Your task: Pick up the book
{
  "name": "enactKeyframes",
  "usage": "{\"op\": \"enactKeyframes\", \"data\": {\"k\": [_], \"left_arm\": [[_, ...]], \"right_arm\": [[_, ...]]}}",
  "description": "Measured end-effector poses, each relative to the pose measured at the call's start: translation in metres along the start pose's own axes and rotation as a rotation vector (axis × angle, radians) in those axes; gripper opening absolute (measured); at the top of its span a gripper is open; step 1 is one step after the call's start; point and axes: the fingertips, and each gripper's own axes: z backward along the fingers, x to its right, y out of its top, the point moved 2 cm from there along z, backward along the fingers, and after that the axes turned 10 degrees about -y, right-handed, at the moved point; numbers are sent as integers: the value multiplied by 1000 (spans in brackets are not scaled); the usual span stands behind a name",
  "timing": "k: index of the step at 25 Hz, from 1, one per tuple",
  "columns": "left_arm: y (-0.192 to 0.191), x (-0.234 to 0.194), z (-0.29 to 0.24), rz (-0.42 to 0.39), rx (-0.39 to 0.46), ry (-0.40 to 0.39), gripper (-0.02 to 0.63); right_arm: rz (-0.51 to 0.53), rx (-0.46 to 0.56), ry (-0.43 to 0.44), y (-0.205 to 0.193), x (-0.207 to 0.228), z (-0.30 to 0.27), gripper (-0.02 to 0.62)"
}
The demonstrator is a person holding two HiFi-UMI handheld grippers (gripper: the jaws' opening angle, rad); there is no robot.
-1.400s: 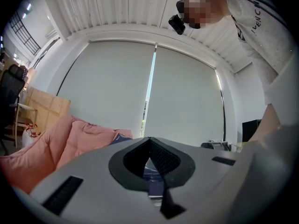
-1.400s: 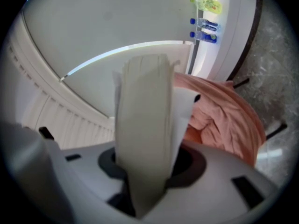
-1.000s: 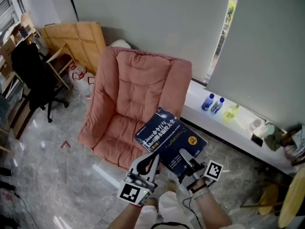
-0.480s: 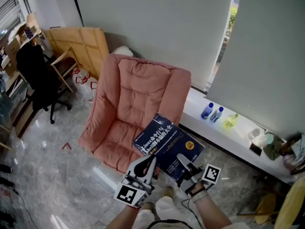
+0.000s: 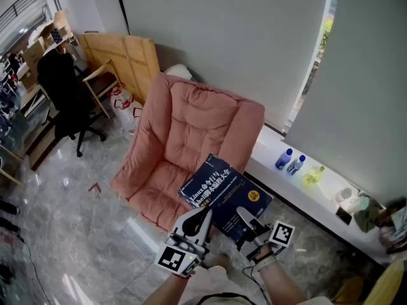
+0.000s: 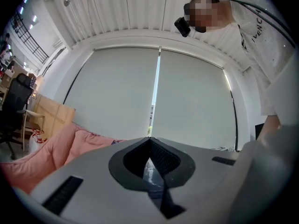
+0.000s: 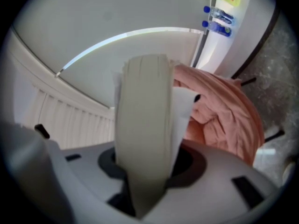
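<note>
Nearest, the left tongs (image 5: 205,213) pinch together on the near corner of the dark-blue book (image 5: 224,188) and the right tongs (image 5: 245,215) clamp its cream page edge, holding it up before the pink armchair (image 5: 191,129), 2 blue-capped bottles (image 5: 289,160) standing beyond.

The book's (image 5: 224,192) near edge is hidden behind the left gripper (image 5: 203,215) and the right gripper (image 5: 242,212). At 6 o'clock the person's forearms (image 5: 283,290) run off the picture. Toward 4 o'clock, small items (image 5: 348,201) on the sill (image 5: 327,192) are too small to tell.
</note>
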Motion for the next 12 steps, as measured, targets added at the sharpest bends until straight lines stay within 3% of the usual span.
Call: {"op": "enactKeyframes", "data": {"k": [12], "left_arm": [[9,-7,5,-9,-10,31,17]], "right_arm": [[-2,-18,-2,2,-10,-7,175]]}}
